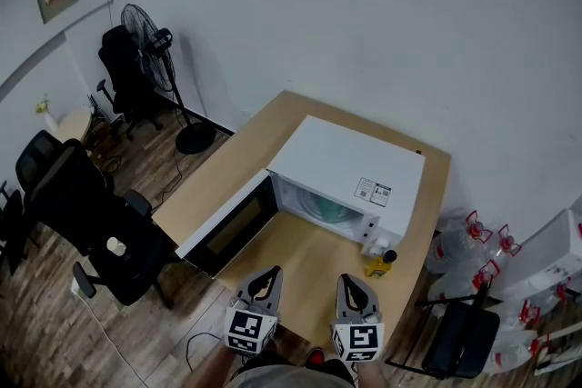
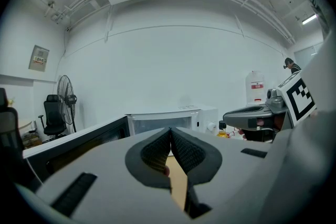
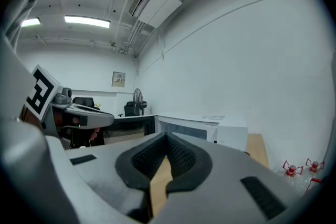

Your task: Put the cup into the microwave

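Two grippers: left gripper (image 1: 266, 275), right gripper (image 1: 350, 282), side by side.
One microwave (image 1: 350, 164), ahead of both.
One table (image 1: 255, 150), under microwave.
One yellow bottle (image 1: 382, 263), black cap, just ahead of right gripper.
One standing fan (image 1: 145, 36), far ahead-left of left gripper.
At least three black office chairs (image 1: 100, 223), left of left gripper.
One folding chair (image 1: 464, 332), right of right gripper.
Several water jugs (image 1: 455, 245) beyond folding chair, overlapping, exact count unclear.

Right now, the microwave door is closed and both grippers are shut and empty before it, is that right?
Not quite: the head view shows the microwave door open, swung leftward. The left gripper and right gripper are indeed shut and empty before it.
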Available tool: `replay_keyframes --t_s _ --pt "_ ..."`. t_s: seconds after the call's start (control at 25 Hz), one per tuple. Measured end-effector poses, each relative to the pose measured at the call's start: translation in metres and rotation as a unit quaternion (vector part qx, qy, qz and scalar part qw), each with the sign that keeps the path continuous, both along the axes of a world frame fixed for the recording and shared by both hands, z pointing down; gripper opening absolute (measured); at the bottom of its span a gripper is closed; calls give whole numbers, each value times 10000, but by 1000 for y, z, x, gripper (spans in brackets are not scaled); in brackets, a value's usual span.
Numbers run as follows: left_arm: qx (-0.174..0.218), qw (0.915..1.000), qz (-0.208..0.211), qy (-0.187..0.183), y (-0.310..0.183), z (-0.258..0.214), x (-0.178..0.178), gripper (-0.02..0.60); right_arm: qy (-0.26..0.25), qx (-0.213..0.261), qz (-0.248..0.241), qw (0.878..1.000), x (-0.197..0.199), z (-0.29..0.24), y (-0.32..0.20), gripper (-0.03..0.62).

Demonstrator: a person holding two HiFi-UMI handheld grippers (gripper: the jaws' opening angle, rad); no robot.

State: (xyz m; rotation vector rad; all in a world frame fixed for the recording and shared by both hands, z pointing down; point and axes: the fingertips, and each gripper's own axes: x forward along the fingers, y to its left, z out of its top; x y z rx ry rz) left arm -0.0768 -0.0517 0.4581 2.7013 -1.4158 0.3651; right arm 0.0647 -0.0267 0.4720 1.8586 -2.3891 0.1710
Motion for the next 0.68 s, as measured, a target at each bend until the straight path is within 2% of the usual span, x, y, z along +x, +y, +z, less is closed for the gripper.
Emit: replay_keyframes --t_s 0.68 --pt "-50 10000 15 -7 -2 2 1 23 23 -16 11 10000 1 1 -1 17"
